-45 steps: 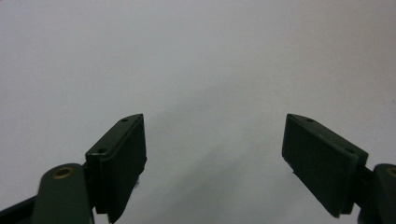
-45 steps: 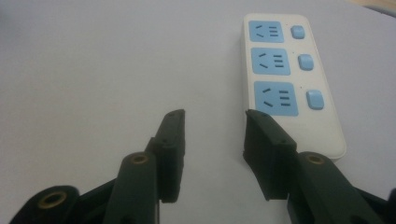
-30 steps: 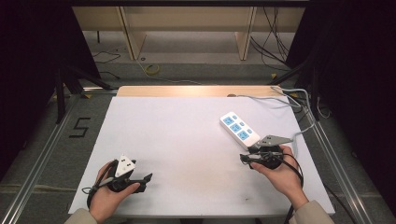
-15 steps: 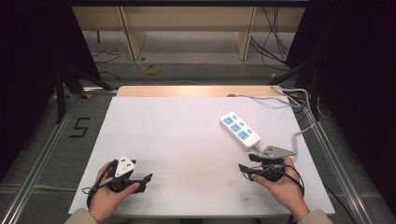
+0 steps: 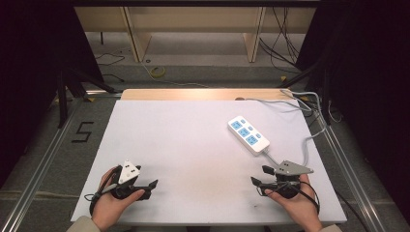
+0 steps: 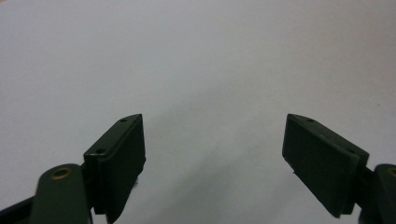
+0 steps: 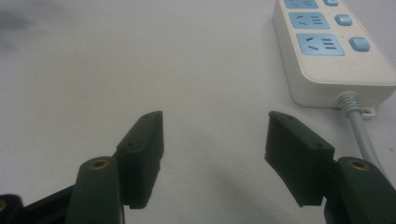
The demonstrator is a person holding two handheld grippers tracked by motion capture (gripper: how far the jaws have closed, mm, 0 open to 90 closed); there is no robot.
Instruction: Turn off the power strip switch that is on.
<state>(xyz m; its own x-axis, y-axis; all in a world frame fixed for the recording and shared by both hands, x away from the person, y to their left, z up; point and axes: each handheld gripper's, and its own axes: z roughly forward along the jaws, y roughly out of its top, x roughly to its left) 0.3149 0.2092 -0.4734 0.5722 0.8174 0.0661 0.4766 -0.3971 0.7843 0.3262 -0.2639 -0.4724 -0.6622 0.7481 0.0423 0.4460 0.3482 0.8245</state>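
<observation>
Overhead, surroundings: the white bench (image 5: 193, 145) carries a white power strip (image 5: 248, 135) with three blue sockets, lying at an angle on its right half; a wooden edge runs along the far side.
Cable: the strip's grey cord (image 5: 302, 145) leaves its near end and curves off toward the right edge of the bench, passing just beside the right claw's grey plate.
Obstruction: bare bench surface lies between the right claw and the strip.
Left claw (image 5: 151, 185): held low at the near left, well apart from the strip; jaws spread wide, gripping nothing (image 6: 212, 158).
Right claw (image 5: 257, 180): held low at the near right; jaws parted, nothing between them (image 7: 212, 154).
Power strip relative to right claw: near, ahead and to the right of the jaws, not touching (image 7: 327, 51).
</observation>
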